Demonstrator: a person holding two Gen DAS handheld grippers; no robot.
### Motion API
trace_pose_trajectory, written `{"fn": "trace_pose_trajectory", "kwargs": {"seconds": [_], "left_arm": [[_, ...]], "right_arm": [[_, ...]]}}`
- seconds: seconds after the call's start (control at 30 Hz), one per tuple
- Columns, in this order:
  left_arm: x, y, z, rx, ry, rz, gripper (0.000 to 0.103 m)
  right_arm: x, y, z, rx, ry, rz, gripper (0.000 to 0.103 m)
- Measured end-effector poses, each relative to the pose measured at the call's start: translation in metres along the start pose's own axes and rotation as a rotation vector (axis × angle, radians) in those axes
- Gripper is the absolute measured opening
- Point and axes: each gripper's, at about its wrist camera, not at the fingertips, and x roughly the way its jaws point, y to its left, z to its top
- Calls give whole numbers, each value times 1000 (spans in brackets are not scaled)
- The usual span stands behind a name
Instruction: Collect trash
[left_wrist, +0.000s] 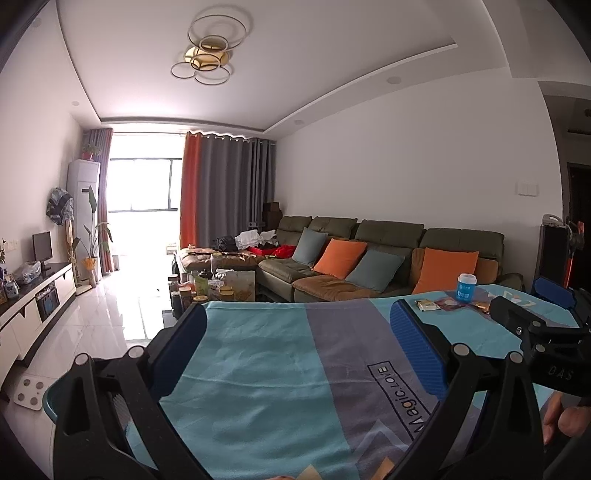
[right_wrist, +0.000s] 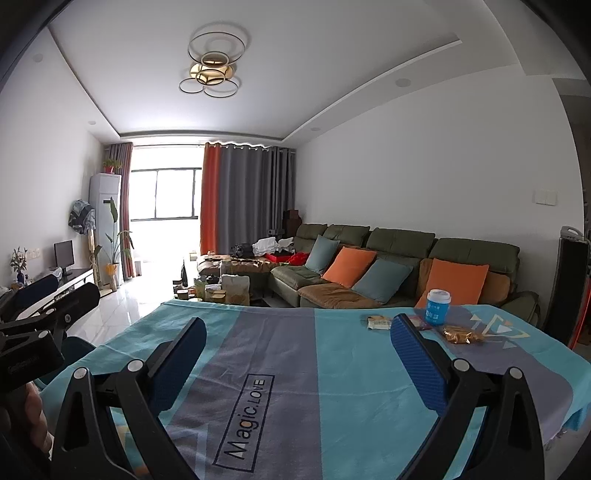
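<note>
A blue and white cup stands at the far right of a table covered with a blue and grey cloth. Around it lie a yellow-white snack wrapper, a red wrapper and a crinkled gold wrapper. The cup and wrappers also show in the left wrist view. My right gripper is open and empty above the cloth, short of the wrappers. My left gripper is open and empty over the cloth's left part.
A green sofa with orange and blue cushions stands behind the table. A cluttered coffee table is further back. A blue bin rim shows at the table's left edge. A TV bench lines the left wall.
</note>
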Motion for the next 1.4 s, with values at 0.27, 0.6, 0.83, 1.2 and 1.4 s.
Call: {"fn": "trace_pose_trajectory", "kwargs": {"seconds": [0.27,0.6,0.83,1.2,1.4], "left_arm": [[2,2,-1,-14,10,11,98],[5,0,-2,-15,24,4,98],[4,-1,-3,-19,31,-1,98],[0,-6,-8,-17,29,-17,98],[3,-10,-9,2,33,-19,98]], "right_arm": [[3,2,0,-5,7,4,96],[2,2,-1,-5,10,0,96],[-1,3,-1,-9,5,-3,96],[1,3,-4,-14,9,-16,96],[5,1,-5,-12,23,-26,96]]}}
